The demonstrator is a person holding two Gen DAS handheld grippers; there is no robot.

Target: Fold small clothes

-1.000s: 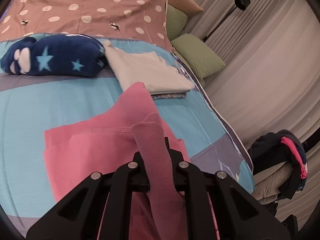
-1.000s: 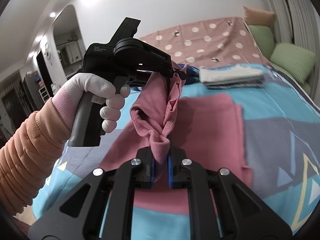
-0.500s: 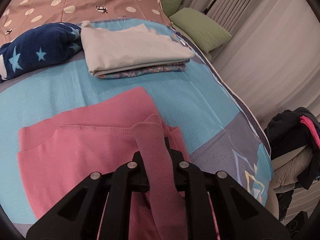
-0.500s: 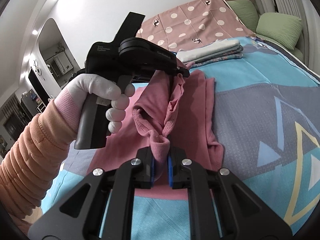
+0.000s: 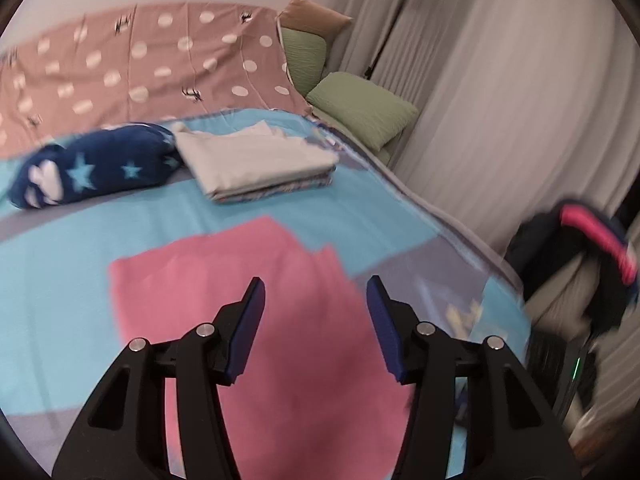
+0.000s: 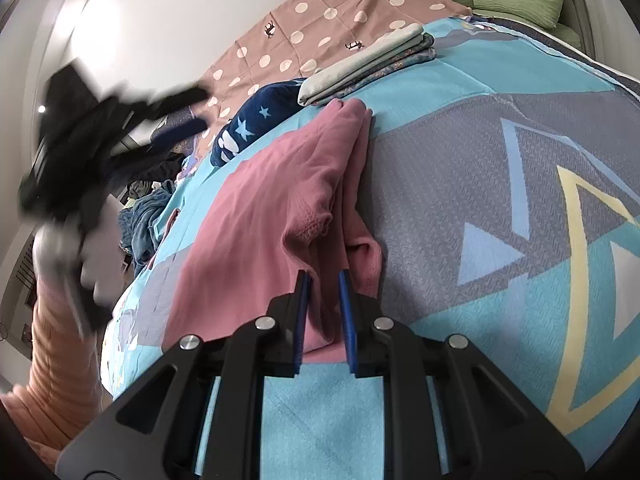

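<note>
The pink garment [image 5: 256, 304] is lying folded on the bed [image 5: 80, 240], mid-frame; the left gripper [image 5: 316, 300], holding it a second ago, is opening wide and empty, while the right gripper [image 6: 323, 280] is opening narrowly around its hem, so this fold is finishing.

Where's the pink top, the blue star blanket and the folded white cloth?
pink top [image 5: 224, 280]: left wrist view, on its flat middle.
blue star blanket [image 5: 100, 164]: left wrist view, on the rolled body by the stars.
folded white cloth [image 5: 256, 156]: left wrist view, on its top face.
</note>
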